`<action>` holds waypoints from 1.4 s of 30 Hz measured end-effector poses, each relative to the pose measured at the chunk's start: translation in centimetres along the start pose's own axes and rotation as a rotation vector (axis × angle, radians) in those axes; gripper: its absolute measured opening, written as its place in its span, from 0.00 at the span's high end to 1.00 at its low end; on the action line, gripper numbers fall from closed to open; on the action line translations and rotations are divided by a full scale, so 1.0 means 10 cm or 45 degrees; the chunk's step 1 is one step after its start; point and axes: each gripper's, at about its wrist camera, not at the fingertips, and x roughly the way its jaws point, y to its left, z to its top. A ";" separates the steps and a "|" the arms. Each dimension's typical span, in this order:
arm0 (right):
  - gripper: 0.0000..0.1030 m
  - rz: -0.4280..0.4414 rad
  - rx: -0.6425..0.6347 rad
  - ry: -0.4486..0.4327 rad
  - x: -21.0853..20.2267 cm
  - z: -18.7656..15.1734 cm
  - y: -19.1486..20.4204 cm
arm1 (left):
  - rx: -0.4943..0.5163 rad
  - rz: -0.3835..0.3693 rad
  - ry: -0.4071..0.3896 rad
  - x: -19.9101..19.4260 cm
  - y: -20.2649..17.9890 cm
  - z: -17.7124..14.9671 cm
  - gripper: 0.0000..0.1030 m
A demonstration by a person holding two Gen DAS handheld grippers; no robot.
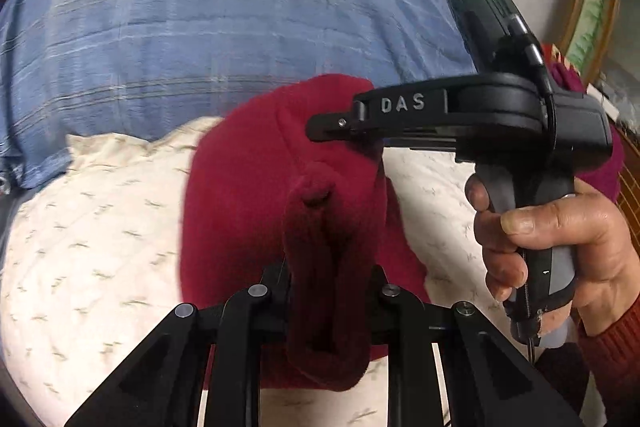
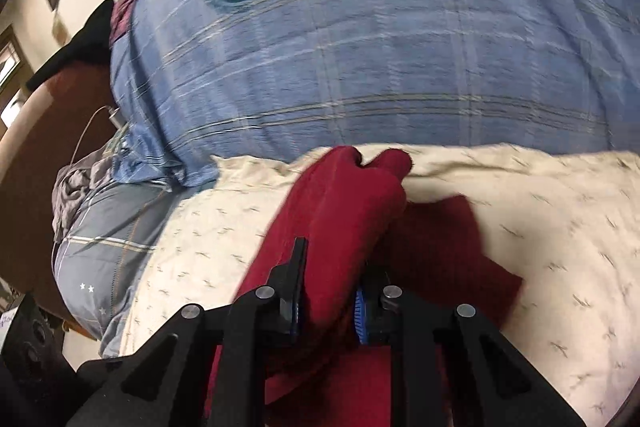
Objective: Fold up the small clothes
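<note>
Both my claws are clenched on the red garment (image 1: 248, 195), lifted above the cream bedspread (image 1: 92, 227): left claw (image 1: 324, 291) at 6 o'clock, right claw (image 1: 340, 127) at 1 o'clock. I think thick bunched cloth may slip out, spoiling the fold.

Black right tongs (image 1: 320, 125) stamped "DAS", silver screw, green light on top, grey-black handle, bare weathered right hand (image 1: 552, 251), red knit sleeve (image 1: 616, 347), blue finger pads (image 2: 360, 311)

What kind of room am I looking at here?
Most likely a bedroom. A cream quilt is spread over a bed, with a blue plaid duvet heaped behind it, and a red garment is being folded on top.
</note>
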 end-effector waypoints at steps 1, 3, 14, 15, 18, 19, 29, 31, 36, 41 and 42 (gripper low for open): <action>0.82 -0.018 0.011 0.005 0.02 -0.03 -0.08 | 0.000 0.001 0.018 0.07 -0.04 -0.02 0.82; 0.82 -0.065 0.020 0.016 0.10 -0.08 -0.19 | -0.012 0.003 0.057 0.22 -0.09 -0.05 0.82; 0.52 -0.069 0.187 -0.008 -0.10 -0.42 -0.44 | 0.018 -0.148 0.121 0.00 -0.12 -0.23 0.48; 0.50 -0.057 0.174 -0.013 -0.19 -0.47 -0.40 | 0.028 -0.141 0.115 -0.06 -0.07 -0.24 0.48; 0.50 -0.009 0.112 -0.039 -0.40 -0.58 -0.21 | -0.007 -0.116 0.079 -0.31 0.13 -0.31 0.47; 0.50 0.011 0.096 -0.048 -0.47 -0.63 -0.14 | -0.036 -0.093 0.070 -0.37 0.24 -0.33 0.47; 0.46 0.208 0.069 0.033 -0.40 -1.02 0.25 | -0.110 0.044 0.068 -0.64 0.54 -0.52 0.47; 0.60 0.164 0.029 0.002 -0.31 -1.04 0.28 | -0.128 0.051 0.074 -0.62 0.50 -0.51 0.47; 0.95 0.054 0.014 -0.088 -0.48 -1.25 0.18 | -0.144 0.065 0.066 -0.58 0.55 -0.47 0.47; 0.95 -0.012 0.016 -0.029 -0.42 -1.55 0.04 | -0.158 0.103 0.051 -0.47 0.59 -0.43 0.46; 0.95 -0.016 0.039 -0.006 -0.35 -1.58 -0.01 | -0.173 0.105 0.059 -0.42 0.57 -0.41 0.46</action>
